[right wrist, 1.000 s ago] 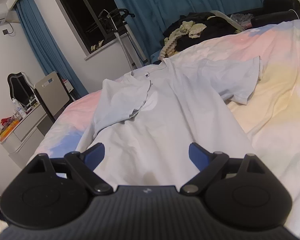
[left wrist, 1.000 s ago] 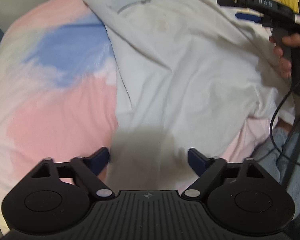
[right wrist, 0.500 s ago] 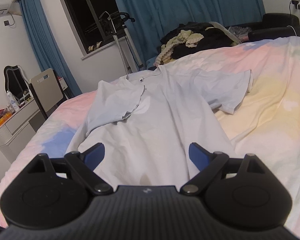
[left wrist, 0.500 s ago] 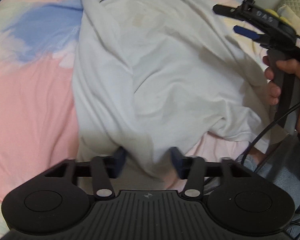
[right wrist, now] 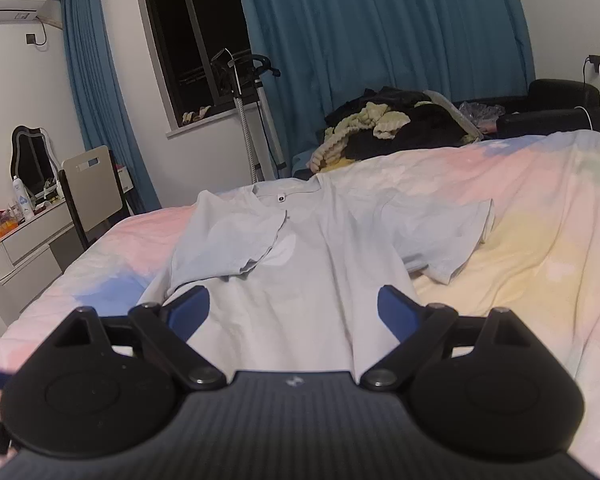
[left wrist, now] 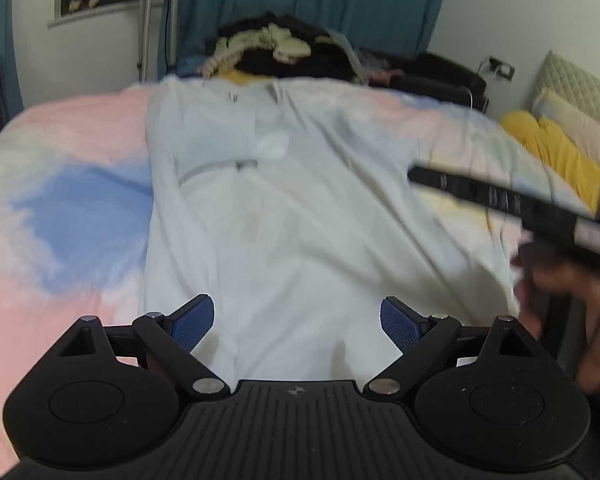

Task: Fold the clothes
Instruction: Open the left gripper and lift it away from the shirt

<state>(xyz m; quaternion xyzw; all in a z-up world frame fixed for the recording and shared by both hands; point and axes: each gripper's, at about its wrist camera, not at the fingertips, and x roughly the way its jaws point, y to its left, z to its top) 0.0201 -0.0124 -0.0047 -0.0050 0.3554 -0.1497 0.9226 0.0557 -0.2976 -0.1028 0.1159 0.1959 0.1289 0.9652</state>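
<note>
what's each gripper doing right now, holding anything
left gripper: fingers opening, wide apart over the white t-shirt, gripping nothing.
right gripper: open, holding nothing.

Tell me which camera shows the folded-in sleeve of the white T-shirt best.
The right wrist view: it is sharp, and the folded sleeve lies fully visible across the chest of the T-shirt, hem edge clear. The left wrist view is motion-blurred; there the sleeve shows only as a paler patch with a faint hem line.
</note>
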